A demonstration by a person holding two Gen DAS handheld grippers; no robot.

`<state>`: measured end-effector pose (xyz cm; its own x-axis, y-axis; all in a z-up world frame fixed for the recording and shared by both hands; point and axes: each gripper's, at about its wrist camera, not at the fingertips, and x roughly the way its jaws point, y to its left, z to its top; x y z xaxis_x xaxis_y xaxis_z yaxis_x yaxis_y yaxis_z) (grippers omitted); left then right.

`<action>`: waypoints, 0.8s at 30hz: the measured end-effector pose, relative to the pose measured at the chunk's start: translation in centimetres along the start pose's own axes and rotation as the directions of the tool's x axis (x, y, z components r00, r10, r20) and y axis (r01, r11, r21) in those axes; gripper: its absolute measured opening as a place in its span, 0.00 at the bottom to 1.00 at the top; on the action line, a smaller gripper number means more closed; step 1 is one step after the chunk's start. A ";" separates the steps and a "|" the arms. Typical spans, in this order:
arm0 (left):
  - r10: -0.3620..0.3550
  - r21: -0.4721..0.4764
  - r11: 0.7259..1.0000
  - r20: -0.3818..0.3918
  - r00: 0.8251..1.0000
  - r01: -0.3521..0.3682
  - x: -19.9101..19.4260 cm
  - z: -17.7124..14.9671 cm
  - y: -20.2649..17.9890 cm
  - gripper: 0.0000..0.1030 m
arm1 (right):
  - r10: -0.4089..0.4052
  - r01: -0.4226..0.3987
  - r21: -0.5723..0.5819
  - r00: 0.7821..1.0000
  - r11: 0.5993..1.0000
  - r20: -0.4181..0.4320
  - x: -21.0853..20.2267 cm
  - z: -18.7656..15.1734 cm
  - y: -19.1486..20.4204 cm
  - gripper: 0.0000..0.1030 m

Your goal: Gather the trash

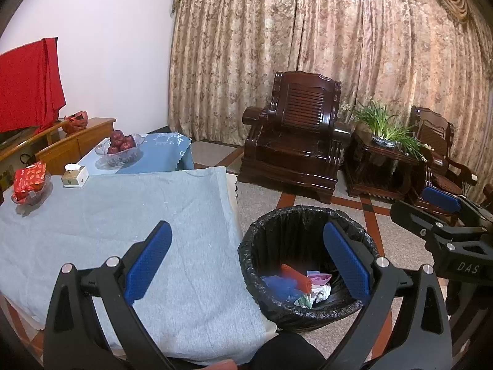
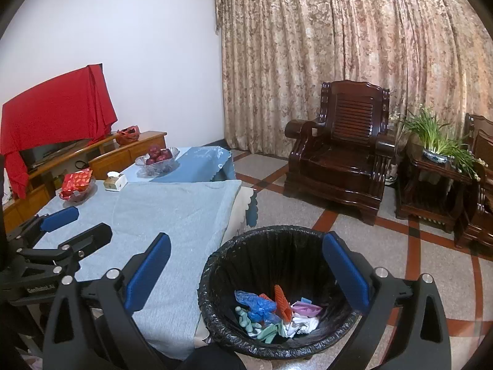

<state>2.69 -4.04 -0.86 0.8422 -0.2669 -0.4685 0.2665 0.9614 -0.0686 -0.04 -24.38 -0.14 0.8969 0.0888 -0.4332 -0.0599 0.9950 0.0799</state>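
Observation:
A round trash bin lined with a black bag stands on the floor beside the table; it also shows in the right wrist view. Inside lies crumpled trash: blue plastic, an orange piece, pink and white paper, also seen in the right wrist view. My left gripper is open and empty, above the table's corner and the bin. My right gripper is open and empty, over the bin. Each gripper shows in the other's view: right gripper, left gripper.
The table carries a grey-blue cloth. On its far end are a red packet in a glass dish, a tissue box and a bowl of red apples. A dark wooden armchair, side table with a plant and a TV cabinet stand around.

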 end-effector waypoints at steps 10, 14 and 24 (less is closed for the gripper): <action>0.000 0.000 1.000 0.000 1.000 0.000 0.0 -0.1 0.0 0.93 | 0.000 0.000 0.000 1.000 1.000 0.000 0.0 -0.1 0.1 0.94; 0.000 0.000 1.000 0.001 1.000 0.000 0.0 -0.1 0.0 0.93 | 0.000 0.000 0.000 1.000 1.000 -0.001 0.1 -0.1 0.1 0.94; 0.000 0.001 1.000 0.001 1.000 0.000 0.1 -0.2 0.0 0.93 | -0.001 0.001 0.000 1.000 1.000 0.000 0.1 -0.2 0.2 0.94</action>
<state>2.62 -4.06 -1.10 0.8427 -0.2669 -0.4676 0.2668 0.9614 -0.0679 -0.05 -24.18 -0.36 0.8970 0.0880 -0.4332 -0.0594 0.9951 0.0793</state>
